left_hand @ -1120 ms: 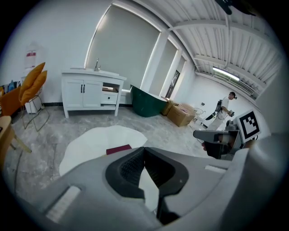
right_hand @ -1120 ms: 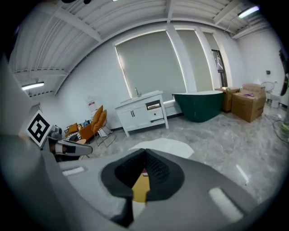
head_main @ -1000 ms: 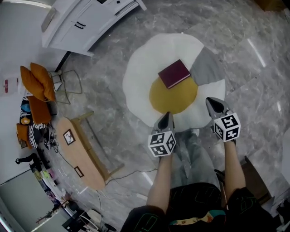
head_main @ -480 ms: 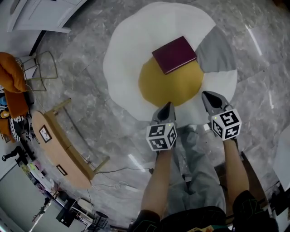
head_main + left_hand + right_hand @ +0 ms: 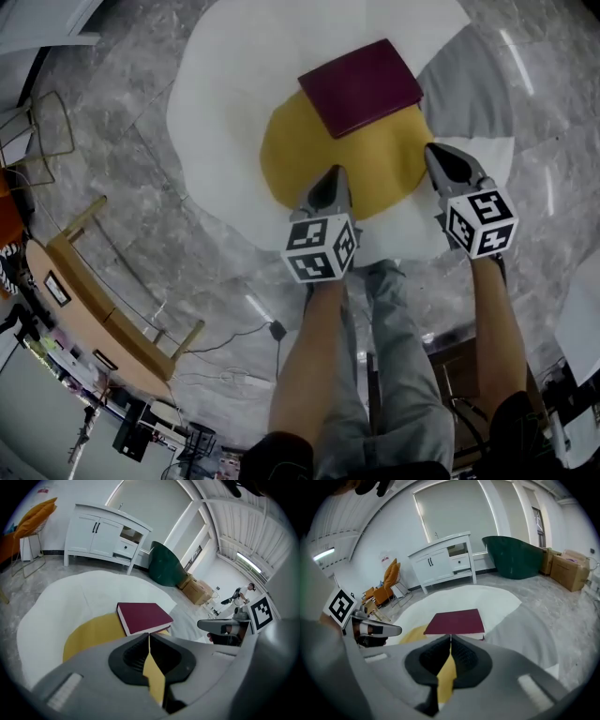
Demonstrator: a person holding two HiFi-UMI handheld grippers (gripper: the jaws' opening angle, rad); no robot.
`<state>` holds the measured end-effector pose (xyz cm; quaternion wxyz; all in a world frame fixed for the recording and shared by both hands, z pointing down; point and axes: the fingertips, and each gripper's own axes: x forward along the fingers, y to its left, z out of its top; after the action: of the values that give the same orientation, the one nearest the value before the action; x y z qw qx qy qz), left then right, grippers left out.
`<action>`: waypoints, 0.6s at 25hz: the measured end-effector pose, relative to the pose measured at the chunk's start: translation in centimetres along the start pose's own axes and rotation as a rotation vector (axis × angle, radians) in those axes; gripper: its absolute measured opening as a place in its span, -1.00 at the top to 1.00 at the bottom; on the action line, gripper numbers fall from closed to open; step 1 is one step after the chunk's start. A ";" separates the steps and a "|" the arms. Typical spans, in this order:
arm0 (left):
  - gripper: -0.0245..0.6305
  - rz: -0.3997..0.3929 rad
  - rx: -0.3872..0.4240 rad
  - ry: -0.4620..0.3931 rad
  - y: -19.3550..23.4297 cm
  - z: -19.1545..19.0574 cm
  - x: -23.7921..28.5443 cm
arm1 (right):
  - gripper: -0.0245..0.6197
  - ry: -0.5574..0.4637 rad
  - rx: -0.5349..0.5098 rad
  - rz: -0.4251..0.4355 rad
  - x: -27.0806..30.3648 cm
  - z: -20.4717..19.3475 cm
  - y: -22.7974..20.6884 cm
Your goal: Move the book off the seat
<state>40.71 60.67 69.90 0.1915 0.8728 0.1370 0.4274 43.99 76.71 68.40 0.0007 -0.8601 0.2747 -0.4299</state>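
Soft, even daylight comes from the tall blind-covered window [image 5: 454,513]; the polished grey marble floor [image 5: 141,234] shows bright glare streaks; the maroon hardcover book [image 5: 361,84] is sharp, barely shadowed; both gripper views bulge, blackening at corners.

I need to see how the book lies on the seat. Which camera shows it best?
The head view: the book is seen whole from above, partly on the yellow centre of the seat. The left gripper view shows the book's cover and page edge; the right gripper view shows it foreshortened, near edge partly behind the jaws.
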 end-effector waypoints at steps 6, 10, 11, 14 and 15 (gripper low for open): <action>0.86 -0.012 -0.002 -0.056 2.7 1.4 4.1 | 0.43 0.036 -0.091 -0.028 5.0 0.2 -3.3; 0.19 -0.041 -0.028 -0.075 4.2 3.0 7.7 | 0.13 0.027 -0.091 -0.072 9.4 2.6 -7.0; 0.16 -0.047 -0.037 -0.077 4.5 3.1 8.4 | 0.13 0.019 -0.080 -0.074 10.2 3.2 -7.8; 0.13 -0.082 -0.134 -0.073 5.2 2.4 9.6 | 0.13 0.013 -0.039 -0.035 12.0 3.4 -9.2; 0.13 -0.095 -0.178 -0.060 5.3 1.8 9.8 | 0.06 0.025 -0.022 -0.005 12.5 2.9 -9.3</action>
<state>48.42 59.49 78.11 0.2926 0.8573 0.1340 0.4019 56.52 78.05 77.98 -0.0132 -0.8552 0.2771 -0.4378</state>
